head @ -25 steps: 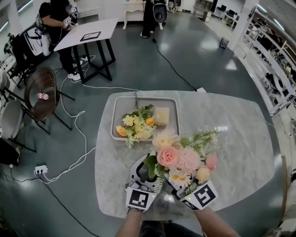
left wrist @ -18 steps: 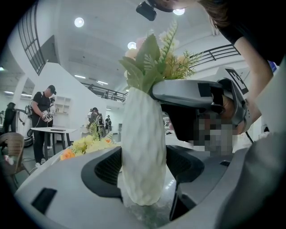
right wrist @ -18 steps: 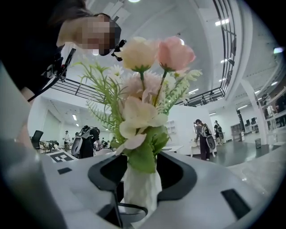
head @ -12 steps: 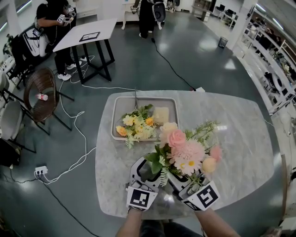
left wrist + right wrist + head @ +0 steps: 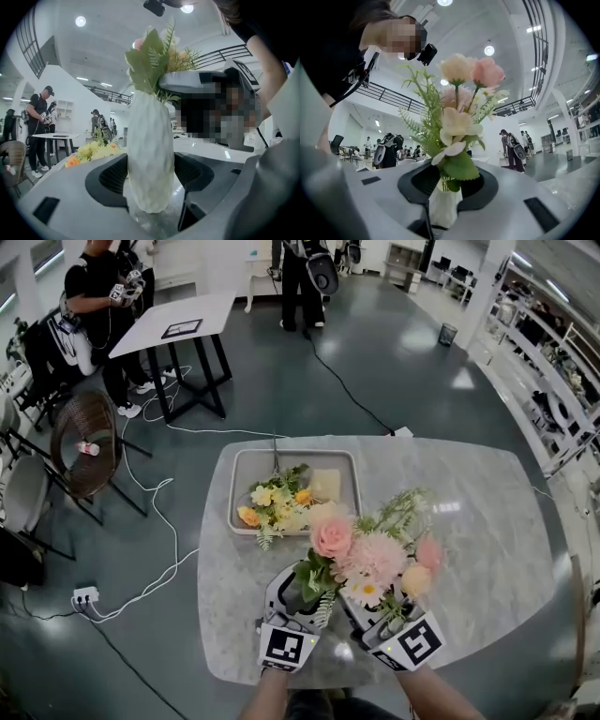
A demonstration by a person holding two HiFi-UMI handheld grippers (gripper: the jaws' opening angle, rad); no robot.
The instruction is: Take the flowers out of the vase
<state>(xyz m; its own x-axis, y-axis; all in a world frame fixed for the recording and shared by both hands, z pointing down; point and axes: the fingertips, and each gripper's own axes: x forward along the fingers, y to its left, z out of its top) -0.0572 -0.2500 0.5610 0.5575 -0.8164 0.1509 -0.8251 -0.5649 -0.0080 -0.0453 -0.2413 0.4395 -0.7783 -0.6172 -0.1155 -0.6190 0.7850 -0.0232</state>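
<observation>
Flowers (image 5: 370,559): a bunch of pink and cream blooms with green fern sprigs, standing upright in a white faceted vase (image 5: 150,154) near the front edge of the marble surface (image 5: 469,521). The left hand-held gripper (image 5: 150,187) clamps the belly of the vase, one pad against each side, and steadies it on the surface. The right hand-held gripper (image 5: 445,187) comes in from the other side at the level of the vase's mouth. Its jaws have just been closing, with the stem bundle and lowest leaves between them, and they appear to pinch the stems just above the rim. Behind the vase, a grey tray (image 5: 246,460) holds a yellow bunch (image 5: 277,505) lying on its side. Handling, as judged: the bunch looks light, with soft blooms that crush easily and thin stems that are stiffer when gathered together. The proper hold is therefore low on the bundled stems, close to the mouth, never on the heads. A straight upward pull suits the narrow neck. The vase also looks light and smooth, so it could rise with the stems unless held down. The stems are not yet clear of the vase.
</observation>
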